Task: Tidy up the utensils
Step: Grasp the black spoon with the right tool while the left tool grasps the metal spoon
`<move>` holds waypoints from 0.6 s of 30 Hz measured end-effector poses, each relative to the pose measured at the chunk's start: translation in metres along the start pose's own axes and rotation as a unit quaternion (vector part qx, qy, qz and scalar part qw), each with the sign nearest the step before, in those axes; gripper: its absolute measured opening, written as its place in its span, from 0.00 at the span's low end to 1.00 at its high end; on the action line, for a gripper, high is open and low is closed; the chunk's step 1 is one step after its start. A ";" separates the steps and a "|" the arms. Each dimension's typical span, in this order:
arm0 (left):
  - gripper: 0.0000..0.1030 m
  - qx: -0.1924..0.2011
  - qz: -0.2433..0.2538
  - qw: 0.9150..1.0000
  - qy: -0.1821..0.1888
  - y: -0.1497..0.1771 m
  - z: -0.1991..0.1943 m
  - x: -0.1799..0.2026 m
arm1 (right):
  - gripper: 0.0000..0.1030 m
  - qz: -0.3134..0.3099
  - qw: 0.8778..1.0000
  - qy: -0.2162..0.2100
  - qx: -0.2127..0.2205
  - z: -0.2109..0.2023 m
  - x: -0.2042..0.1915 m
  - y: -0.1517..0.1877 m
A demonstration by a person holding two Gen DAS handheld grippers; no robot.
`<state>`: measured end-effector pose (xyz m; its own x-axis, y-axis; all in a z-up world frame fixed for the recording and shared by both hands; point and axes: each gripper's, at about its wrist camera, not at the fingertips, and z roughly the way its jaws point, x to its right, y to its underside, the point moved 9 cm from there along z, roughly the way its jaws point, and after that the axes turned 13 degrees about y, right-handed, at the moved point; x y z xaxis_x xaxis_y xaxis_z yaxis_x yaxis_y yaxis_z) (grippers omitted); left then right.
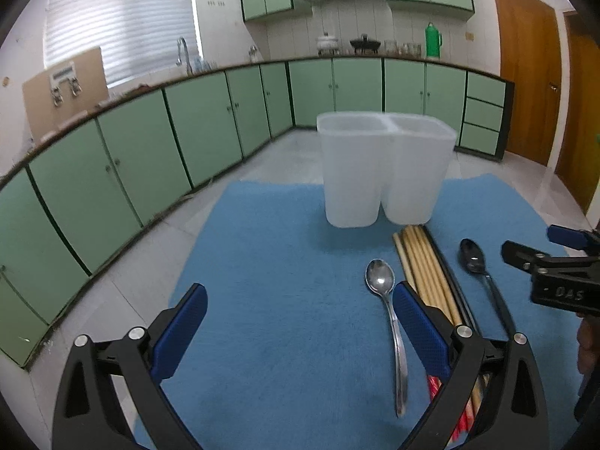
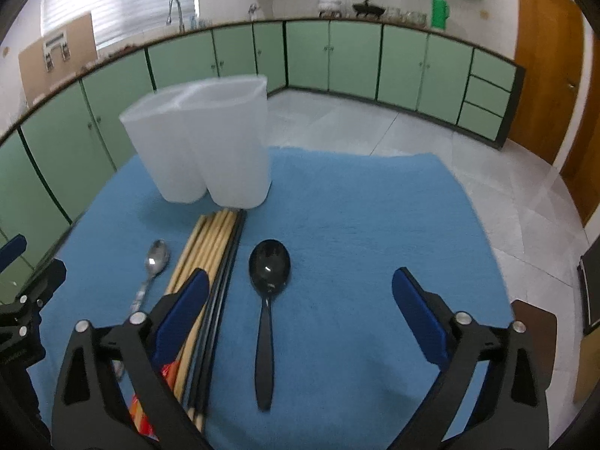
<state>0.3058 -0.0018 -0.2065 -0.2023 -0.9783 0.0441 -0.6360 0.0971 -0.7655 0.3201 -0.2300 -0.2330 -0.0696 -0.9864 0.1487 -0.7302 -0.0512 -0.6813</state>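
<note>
Both grippers hang wide open, holding nothing: left gripper (image 1: pixel 300 305) lower centre, right gripper (image 2: pixel 300 294) with "DAS" lettering, over the blue fuzzy mat (image 2: pixel 356 206) by the black plastic spoon (image 2: pixel 268 281).

Glossy metal spoon (image 1: pixel 380 281), fuzzy cloth (image 1: pixel 281 262)

Glowing softly through the blinds (image 1: pixel 120 26) at upper left. Bending cabinets (image 2: pixel 337 60) at fisheye edges, blurring slightly, vignetting corners black.

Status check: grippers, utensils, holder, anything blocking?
Left gripper and right gripper open, empty. Silver spoon, chopsticks, black spoon flat on blue mat. Two-compartment holder upright, looks empty. Nothing blocking.
</note>
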 end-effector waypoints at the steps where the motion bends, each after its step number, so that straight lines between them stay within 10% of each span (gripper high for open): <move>1: 0.94 -0.007 -0.002 1.000 0.002 0.001 0.007 -0.002 | 0.81 -0.004 1.000 -0.003 -0.008 0.008 -0.004 0.000; 13: 0.94 -0.044 -0.012 0.999 0.012 0.010 0.038 -0.007 | 0.58 -0.028 0.997 -0.002 -0.077 0.057 -0.031 0.005; 18: 0.94 -0.054 -0.004 0.998 0.024 0.006 0.049 0.005 | 0.33 -0.045 0.997 0.003 -0.068 0.051 -0.039 0.003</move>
<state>0.3374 -0.0151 -0.2429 -0.2312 -0.9693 0.0835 -0.7136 0.1106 -0.6918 0.3556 -0.1996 -0.2776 -0.0028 -0.9778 0.2096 -0.8193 -0.1179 -0.5611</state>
